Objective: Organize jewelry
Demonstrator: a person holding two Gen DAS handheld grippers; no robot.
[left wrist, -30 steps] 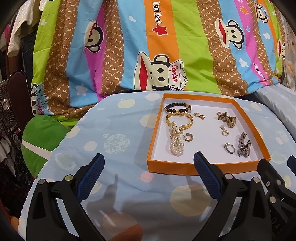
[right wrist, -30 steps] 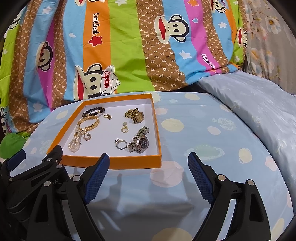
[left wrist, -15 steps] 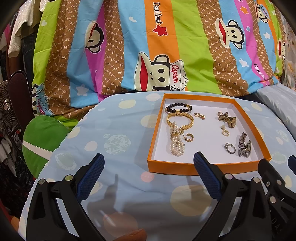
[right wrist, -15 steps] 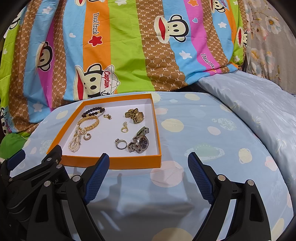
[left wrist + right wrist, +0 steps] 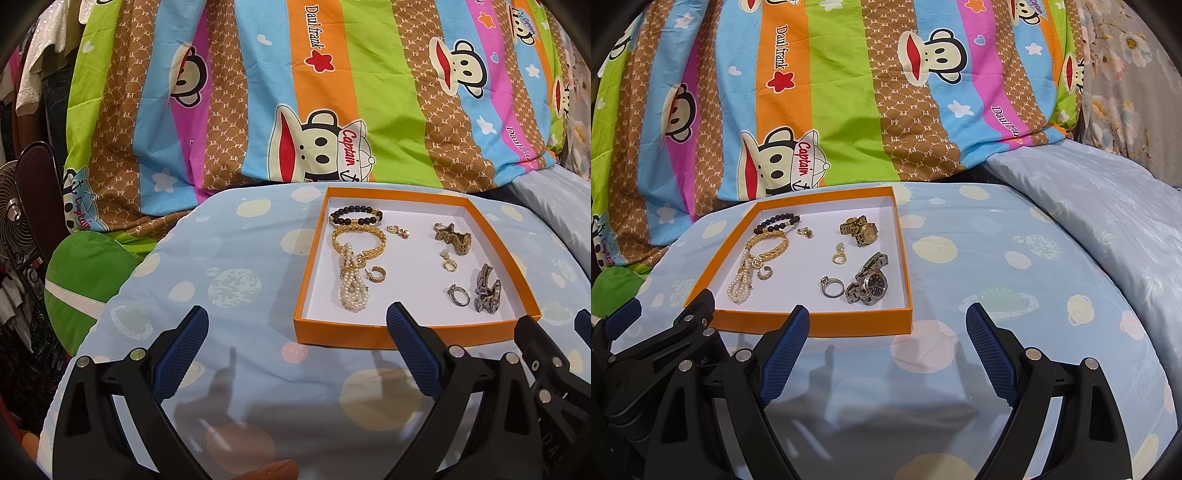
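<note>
Both claws wait, spread wide and empty, before the orange tray of jewelry.

Nothing has shifted since a second ago: left claw and right claw still hover near the tray on the bed, silver watch at its near right.

The left gripper has two matte black plastic fingers, each a skeletal frame with triangular cut-outs, tipped by dark blue pads with a fine cross-hatched grip texture. Round silver screws dot the frames (some near each pad). At 4 o'clock in the left wrist view, pale embossed letters mark a black frame, too small to read. The right gripper is built alike: black frames, blue textured pads, silver screws. Beside it, at 8 o'clock, another black frame carries faint lettering.
</note>
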